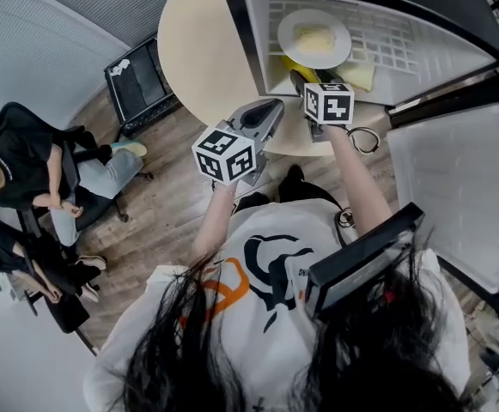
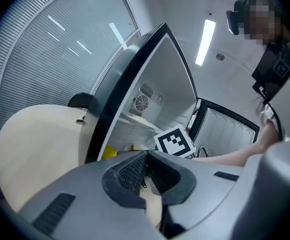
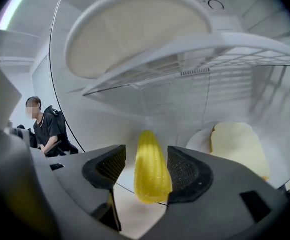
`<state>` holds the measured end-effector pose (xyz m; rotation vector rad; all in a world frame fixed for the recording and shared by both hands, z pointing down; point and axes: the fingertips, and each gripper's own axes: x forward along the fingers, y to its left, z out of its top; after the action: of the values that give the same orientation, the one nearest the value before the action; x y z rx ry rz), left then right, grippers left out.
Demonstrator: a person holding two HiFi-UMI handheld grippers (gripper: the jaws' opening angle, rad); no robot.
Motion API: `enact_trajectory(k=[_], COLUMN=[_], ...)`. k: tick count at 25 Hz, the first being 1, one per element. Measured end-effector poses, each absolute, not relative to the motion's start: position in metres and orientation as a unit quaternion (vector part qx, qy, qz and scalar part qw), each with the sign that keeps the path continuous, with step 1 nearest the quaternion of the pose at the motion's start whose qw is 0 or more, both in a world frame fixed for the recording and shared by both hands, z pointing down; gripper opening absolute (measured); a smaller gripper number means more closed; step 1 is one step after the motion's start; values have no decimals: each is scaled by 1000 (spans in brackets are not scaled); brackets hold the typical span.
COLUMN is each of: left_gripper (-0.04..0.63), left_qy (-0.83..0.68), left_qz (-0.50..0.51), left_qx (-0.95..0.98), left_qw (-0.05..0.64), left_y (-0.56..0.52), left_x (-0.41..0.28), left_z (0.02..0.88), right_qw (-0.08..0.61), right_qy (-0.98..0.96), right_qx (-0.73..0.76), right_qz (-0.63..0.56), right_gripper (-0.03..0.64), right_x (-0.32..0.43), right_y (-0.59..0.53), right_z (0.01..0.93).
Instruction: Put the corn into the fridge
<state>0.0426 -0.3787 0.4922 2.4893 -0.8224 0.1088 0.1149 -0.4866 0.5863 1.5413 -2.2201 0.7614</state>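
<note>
The corn (image 3: pixel 149 166) was inside the fridge (image 3: pixel 135 104), down low, under the wire shelf (image 3: pixel 224 54). It pointed toward the back wall. It sat between the jaws of the right gripper (image 3: pixel 145 159). Those jaws were apart. The corn touched one pad (image 3: pixel 182 171), and I could see a little gap on its other side. A pale yellow slice (image 3: pixel 237 144) lay just beside it at the back. A white plate (image 1: pixel 313 37) with food sat on the shelf above. The left gripper (image 2: pixel 145 164) was outside the fridge, near its front. Its jaws were pressed together with nothing in them. The fridge stood on a round table (image 1: pixel 197 50) with its door (image 1: pixel 455 196) wide open. A person sat on a chair (image 1: pixel 26 161) well away on the wood floor.
</note>
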Motion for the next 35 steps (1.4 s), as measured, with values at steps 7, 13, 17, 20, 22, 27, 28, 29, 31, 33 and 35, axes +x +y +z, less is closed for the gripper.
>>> enact_trajectory(k=[7, 13, 17, 20, 22, 27, 28, 29, 31, 33, 35], left_gripper=[14, 14, 12, 14, 12, 12, 12, 14, 14, 14, 14], left_qy=[-292, -283, -271, -262, -253, -236, -234, -232, -229, -225, -221], left_qz=[40, 36, 36, 35, 35, 42, 42, 41, 41, 40, 37], left_qx=[922, 928, 933, 937, 939, 944, 944, 944, 943, 943, 944], left_qw=[250, 240, 235, 230, 229, 227, 228, 231, 238, 241, 240], left_y=[-369, -357, -346, -336, -326, -299, -294, -288, -275, -264, -255], left_x=[39, 29, 23, 18, 15, 0, -3, -5, -8, -9, -7], left_z=[488, 478, 473, 468, 466, 467, 468, 469, 473, 475, 474], right_qw=[115, 79, 55, 44, 39, 19, 17, 17, 16, 15, 19], right_qy=[-771, -763, -754, -750, -746, -739, -737, -735, -730, -728, -728], right_qx=[563, 579, 595, 604, 610, 618, 621, 624, 628, 630, 631], right_qz=[274, 274, 272, 265, 262, 267, 266, 266, 269, 270, 268], right_gripper=[262, 252, 181, 149, 137, 110, 106, 104, 98, 95, 92], right_x=[118, 115, 112, 108, 104, 90, 89, 88, 85, 83, 82], right_y=[-463, -434, -413, -397, -383, -348, -341, -334, -316, -301, -289], right_z=[562, 541, 529, 518, 513, 506, 505, 504, 505, 506, 505])
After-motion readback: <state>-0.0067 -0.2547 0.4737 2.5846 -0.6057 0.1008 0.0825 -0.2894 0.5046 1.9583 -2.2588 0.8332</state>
